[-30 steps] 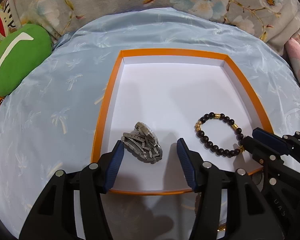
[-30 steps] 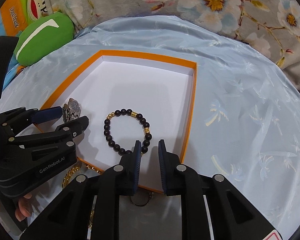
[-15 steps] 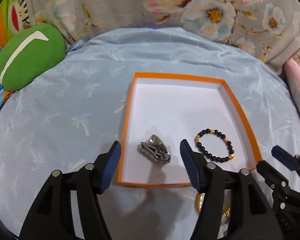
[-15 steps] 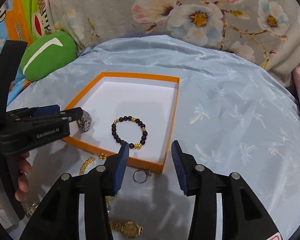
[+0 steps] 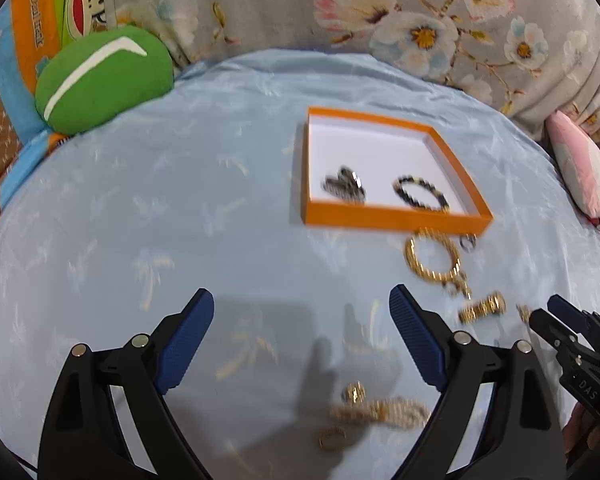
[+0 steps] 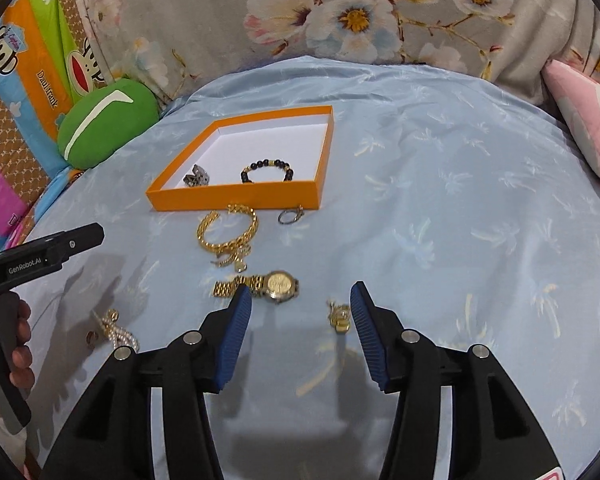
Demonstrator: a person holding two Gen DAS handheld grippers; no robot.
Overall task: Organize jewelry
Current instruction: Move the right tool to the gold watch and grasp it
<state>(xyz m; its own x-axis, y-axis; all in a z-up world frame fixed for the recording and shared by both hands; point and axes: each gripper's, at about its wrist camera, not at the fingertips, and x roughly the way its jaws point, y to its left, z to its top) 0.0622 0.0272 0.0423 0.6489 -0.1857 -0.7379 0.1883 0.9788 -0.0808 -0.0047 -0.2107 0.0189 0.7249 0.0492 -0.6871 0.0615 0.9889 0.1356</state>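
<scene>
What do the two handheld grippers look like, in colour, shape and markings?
Both the left gripper and the right gripper have black angular plastic arms with silver screws and ribbed dark blue finger pads. The left one carries white "GenRobot.AI" lettering.

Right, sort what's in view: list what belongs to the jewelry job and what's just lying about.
Job:
orange box
silver watch and bead bracelet, both inside it
gold chain bracelet
gold watch
ring
small gold piece

Lying about:
green cushion
pink pillow
</scene>
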